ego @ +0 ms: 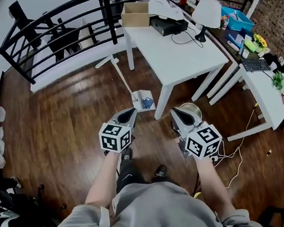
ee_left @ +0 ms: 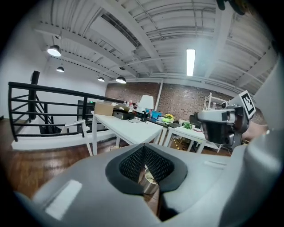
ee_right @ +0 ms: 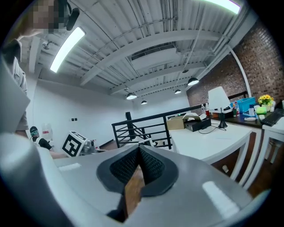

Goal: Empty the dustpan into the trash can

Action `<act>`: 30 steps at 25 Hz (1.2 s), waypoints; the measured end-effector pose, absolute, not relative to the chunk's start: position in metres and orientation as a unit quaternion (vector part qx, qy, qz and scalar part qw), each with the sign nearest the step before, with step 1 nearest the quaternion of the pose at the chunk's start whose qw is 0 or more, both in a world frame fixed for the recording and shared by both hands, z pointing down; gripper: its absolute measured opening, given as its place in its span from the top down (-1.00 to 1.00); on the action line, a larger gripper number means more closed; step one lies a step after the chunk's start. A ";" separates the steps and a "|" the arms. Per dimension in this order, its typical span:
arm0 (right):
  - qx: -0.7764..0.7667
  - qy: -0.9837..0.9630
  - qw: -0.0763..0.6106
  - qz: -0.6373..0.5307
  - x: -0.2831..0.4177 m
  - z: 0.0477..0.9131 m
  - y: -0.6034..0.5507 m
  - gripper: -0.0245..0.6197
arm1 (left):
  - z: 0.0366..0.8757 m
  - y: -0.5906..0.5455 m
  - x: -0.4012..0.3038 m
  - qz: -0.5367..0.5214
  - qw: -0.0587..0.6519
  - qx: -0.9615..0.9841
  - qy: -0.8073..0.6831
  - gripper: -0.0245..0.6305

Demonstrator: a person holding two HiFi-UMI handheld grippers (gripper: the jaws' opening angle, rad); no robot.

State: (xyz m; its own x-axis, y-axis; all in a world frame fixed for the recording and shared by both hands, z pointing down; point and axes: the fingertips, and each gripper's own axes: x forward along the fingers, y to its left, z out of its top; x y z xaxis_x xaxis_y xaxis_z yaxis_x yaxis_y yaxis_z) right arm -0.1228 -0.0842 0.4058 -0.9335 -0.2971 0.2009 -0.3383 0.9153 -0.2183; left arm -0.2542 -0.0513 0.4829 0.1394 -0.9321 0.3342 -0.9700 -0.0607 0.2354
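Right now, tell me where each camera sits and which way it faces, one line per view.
Head view: on the person's head, looking down at the white table, dustpan and trash can; forearms, legs, left gripper and right gripper show.
Left gripper view: rides the left gripper, faces the table and trash can; its shut jaws and the right gripper show.
Right gripper view: rides the right gripper, faces the railing; its shut jaws and the left gripper's marker cube show.
Shared: all three show the table.

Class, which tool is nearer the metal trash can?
Right. The right tool is just beside the trash can; the left tool is farther left, near the dustpan.
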 end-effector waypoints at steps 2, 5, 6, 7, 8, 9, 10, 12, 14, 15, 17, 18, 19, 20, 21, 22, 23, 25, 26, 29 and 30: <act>0.167 -0.974 0.087 0.129 -0.141 0.412 -0.098 0.93 | 0.490 -0.073 -0.288 0.044 0.202 0.719 -0.664 0.91; 0.185 -0.968 0.091 0.140 -0.173 0.422 -0.118 0.93 | 0.501 -0.108 -0.346 0.046 0.196 0.710 -0.675 0.91; 0.193 -0.966 0.091 0.146 -0.185 0.425 -0.127 0.93 | 0.504 -0.122 -0.366 0.046 0.192 0.707 -0.679 0.91; 0.201 -0.963 0.093 0.151 -0.197 0.427 -0.136 0.93 | 0.509 -0.138 -0.386 0.047 0.189 0.703 -0.684 0.91; 0.209 -0.961 0.094 0.155 -0.207 0.430 -0.144 0.93 | 0.515 -0.153 -0.405 0.049 0.187 0.699 -0.688 0.91; 0.216 -0.959 0.096 0.159 -0.218 0.432 -0.152 0.93 | 0.523 -0.168 -0.423 0.051 0.188 0.694 -0.693 0.91; 0.223 -0.956 0.097 0.162 -0.228 0.434 -0.160 0.93 | 0.532 -0.183 -0.441 0.054 0.190 0.687 -0.699 0.88; 0.236 -0.952 0.098 0.171 -0.247 0.436 -0.177 0.93 | 0.552 -0.211 -0.474 0.059 0.202 0.669 -0.713 0.77; 0.248 -0.947 0.099 0.179 -0.260 0.438 -0.192 0.93 | 0.575 -0.237 -0.501 0.071 0.215 0.651 -0.725 0.65; 0.253 -0.945 0.100 0.182 -0.264 0.439 -0.199 0.93 | 0.586 -0.248 -0.512 0.077 0.221 0.642 -0.730 0.58; 0.266 -0.940 0.107 0.185 -0.269 0.441 -0.211 0.93 | 0.607 -0.268 -0.530 0.092 0.227 0.625 -0.741 0.43; 0.274 -0.937 0.110 0.186 -0.268 0.441 -0.217 0.93 | 0.616 -0.277 -0.537 0.100 0.228 0.616 -0.747 0.37; 0.283 -0.934 0.112 0.188 -0.266 0.442 -0.222 0.93 | 0.625 -0.285 -0.544 0.106 0.231 0.607 -0.753 0.30; 0.293 -0.930 0.114 0.192 -0.262 0.444 -0.227 0.93 | 0.634 -0.291 -0.551 0.108 0.237 0.597 -0.759 0.24; 0.304 -0.925 0.116 0.196 -0.258 0.446 -0.232 0.93 | 0.641 -0.297 -0.558 0.108 0.244 0.587 -0.764 0.17; 0.315 -0.920 0.119 0.201 -0.253 0.449 -0.236 0.93 | 0.646 -0.304 -0.564 0.105 0.249 0.580 -0.769 0.11; 0.325 -0.915 0.122 0.205 -0.248 0.452 -0.240 0.93 | 0.650 -0.310 -0.569 0.101 0.252 0.576 -0.771 0.08; 0.342 -0.907 0.128 0.212 -0.239 0.457 -0.247 0.93 | 0.653 -0.325 -0.576 0.094 0.252 0.574 -0.773 0.04; 0.349 -0.903 0.129 0.215 -0.235 0.459 -0.251 0.93 | 0.653 -0.332 -0.580 0.091 0.250 0.574 -0.774 0.04; 0.366 -0.894 0.131 0.224 -0.227 0.462 -0.260 0.93 | 0.656 -0.350 -0.590 0.089 0.249 0.566 -0.781 0.05; 0.370 -0.891 0.133 0.226 -0.224 0.464 -0.262 0.93 | 0.658 -0.354 -0.594 0.095 0.246 0.563 -0.783 0.10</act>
